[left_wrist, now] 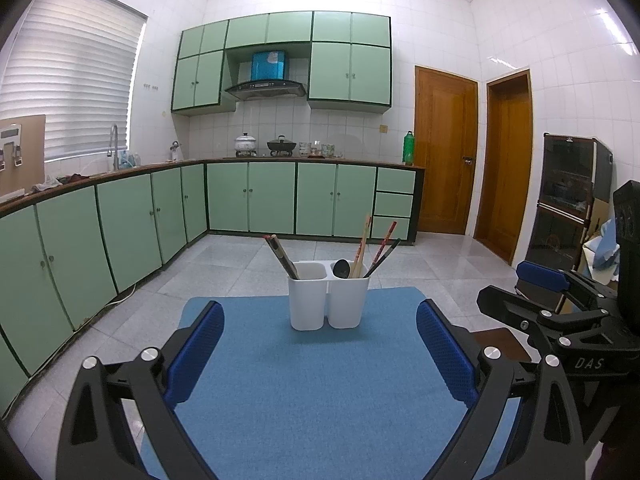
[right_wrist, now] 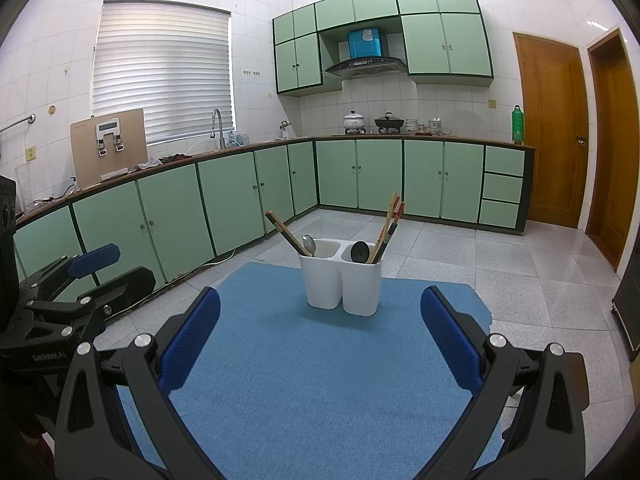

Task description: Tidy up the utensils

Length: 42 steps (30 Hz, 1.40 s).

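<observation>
A white two-compartment utensil holder (left_wrist: 328,300) (right_wrist: 340,284) stands on a blue mat (left_wrist: 320,380) (right_wrist: 320,380). Its left compartment holds chopsticks (right_wrist: 285,234) and a metal spoon (right_wrist: 309,244). Its right compartment holds a black ladle (right_wrist: 359,252) and several chopsticks (left_wrist: 366,248). My left gripper (left_wrist: 320,356) is open and empty, well short of the holder. My right gripper (right_wrist: 320,348) is open and empty, also short of the holder. Each gripper shows at the side of the other's view: the right one (left_wrist: 560,312), the left one (right_wrist: 72,292).
The mat lies on a small table over a tiled floor (left_wrist: 440,256). Green cabinets (right_wrist: 224,200) and a counter run along the left and back walls. Two wooden doors (left_wrist: 444,148) stand at the back right. A dark cabinet (left_wrist: 568,200) stands at the right.
</observation>
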Each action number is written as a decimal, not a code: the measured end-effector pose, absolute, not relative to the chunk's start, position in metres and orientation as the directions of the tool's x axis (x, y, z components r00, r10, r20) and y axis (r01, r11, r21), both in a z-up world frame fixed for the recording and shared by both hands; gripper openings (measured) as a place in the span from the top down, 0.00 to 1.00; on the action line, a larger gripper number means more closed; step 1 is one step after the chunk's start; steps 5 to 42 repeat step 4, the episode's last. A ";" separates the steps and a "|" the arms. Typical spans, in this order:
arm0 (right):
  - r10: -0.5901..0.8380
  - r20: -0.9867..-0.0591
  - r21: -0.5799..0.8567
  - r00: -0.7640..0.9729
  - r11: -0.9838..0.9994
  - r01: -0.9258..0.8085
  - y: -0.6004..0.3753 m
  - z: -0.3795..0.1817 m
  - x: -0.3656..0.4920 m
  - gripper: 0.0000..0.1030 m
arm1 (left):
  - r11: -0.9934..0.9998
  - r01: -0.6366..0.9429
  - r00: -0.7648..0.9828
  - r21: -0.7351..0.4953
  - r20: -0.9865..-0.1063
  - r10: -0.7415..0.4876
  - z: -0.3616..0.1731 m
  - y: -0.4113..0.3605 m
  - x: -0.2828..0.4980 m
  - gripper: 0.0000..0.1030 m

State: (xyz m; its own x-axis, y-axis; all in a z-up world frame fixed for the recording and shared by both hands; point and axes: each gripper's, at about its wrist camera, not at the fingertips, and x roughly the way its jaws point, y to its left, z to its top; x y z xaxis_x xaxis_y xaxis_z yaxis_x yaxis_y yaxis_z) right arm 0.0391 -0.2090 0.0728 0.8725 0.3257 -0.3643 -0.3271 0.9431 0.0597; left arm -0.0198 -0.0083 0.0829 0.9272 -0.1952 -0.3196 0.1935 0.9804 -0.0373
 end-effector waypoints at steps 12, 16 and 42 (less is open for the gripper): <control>0.325 -0.365 0.059 0.872 0.943 -0.327 -0.209 0.073 0.039 0.05 | 0.981 0.192 0.927 -0.038 -0.321 -0.193 0.084 -0.008 -0.019 0.08; 0.325 -0.365 0.059 0.872 0.943 -0.327 -0.209 0.073 0.039 0.05 | 0.981 0.192 0.927 -0.038 -0.321 -0.193 0.084 -0.008 -0.019 0.08; 0.325 -0.365 0.059 0.872 0.943 -0.327 -0.209 0.073 0.039 0.05 | 0.981 0.192 0.927 -0.038 -0.321 -0.193 0.084 -0.008 -0.019 0.08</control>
